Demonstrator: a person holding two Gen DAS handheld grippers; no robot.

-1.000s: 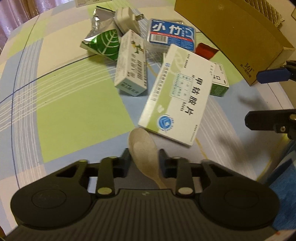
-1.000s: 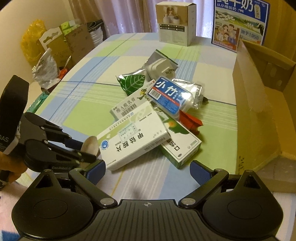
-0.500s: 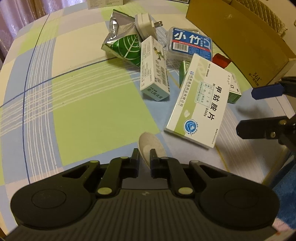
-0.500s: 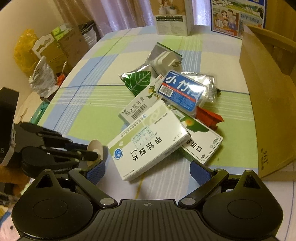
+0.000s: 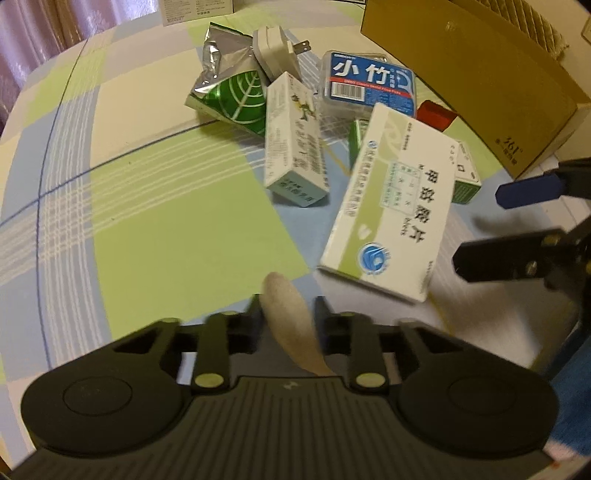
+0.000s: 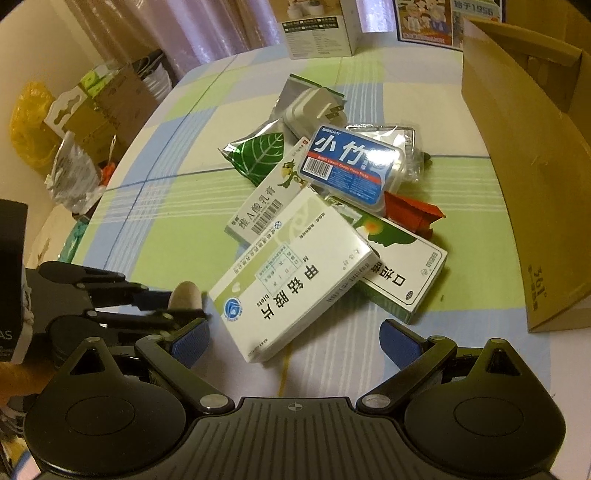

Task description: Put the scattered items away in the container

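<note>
My left gripper [image 5: 289, 308] is shut on a pale wooden spoon [image 5: 291, 325], held just above the tablecloth; it also shows in the right wrist view [image 6: 184, 295]. My right gripper [image 6: 293, 341] is open and empty, its blue pads either side of a large white and green medicine box [image 6: 291, 273] [image 5: 391, 221]. Beyond lie a narrow white box [image 5: 295, 155], a blue floss case [image 6: 351, 168], a green leaf pouch [image 5: 232, 96], a white plug adapter [image 5: 275, 50], a green and white box [image 6: 402, 266] and a red packet [image 6: 410, 214]. The cardboard container [image 6: 535, 166] stands at the right.
A checked green and blue tablecloth [image 5: 147, 221] covers the table. A white carton [image 6: 317, 29] and a milk carton [image 6: 447, 18] stand at the far edge. Bags and cardboard [image 6: 74, 129] lie beyond the table's left edge.
The left gripper closed on the spoon and has lifted and turned it slightly. The right gripper has moved forward, closer to the large white box.
</note>
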